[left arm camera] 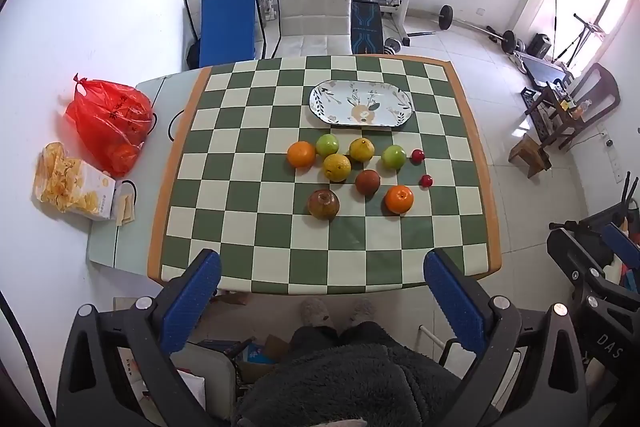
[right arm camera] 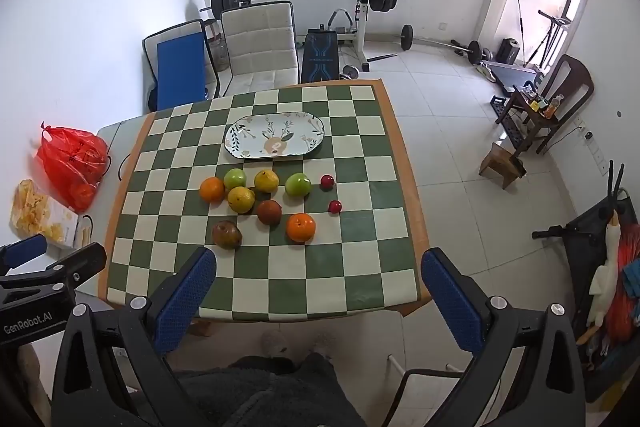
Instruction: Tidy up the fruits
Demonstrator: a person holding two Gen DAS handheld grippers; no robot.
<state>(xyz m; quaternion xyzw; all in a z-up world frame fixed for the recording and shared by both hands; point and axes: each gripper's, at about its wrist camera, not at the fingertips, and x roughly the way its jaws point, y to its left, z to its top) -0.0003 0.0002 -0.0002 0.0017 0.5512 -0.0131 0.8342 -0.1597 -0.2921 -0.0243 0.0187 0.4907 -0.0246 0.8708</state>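
With both your left gripper (left arm camera: 322, 263) and right gripper (right arm camera: 319, 259) wide open and empty above the near table edge, the fruits (left arm camera: 337, 167) bunched just near of the empty plate (left arm camera: 361, 103) could roll if you nudge a neighbour.

table (left arm camera: 476, 163) – green-and-cream checkered cloth | far side: oval plate (left arm camera: 362, 103), empty | middle: ten loose fruits (left arm camera: 337, 167) – oranges, green apples, others
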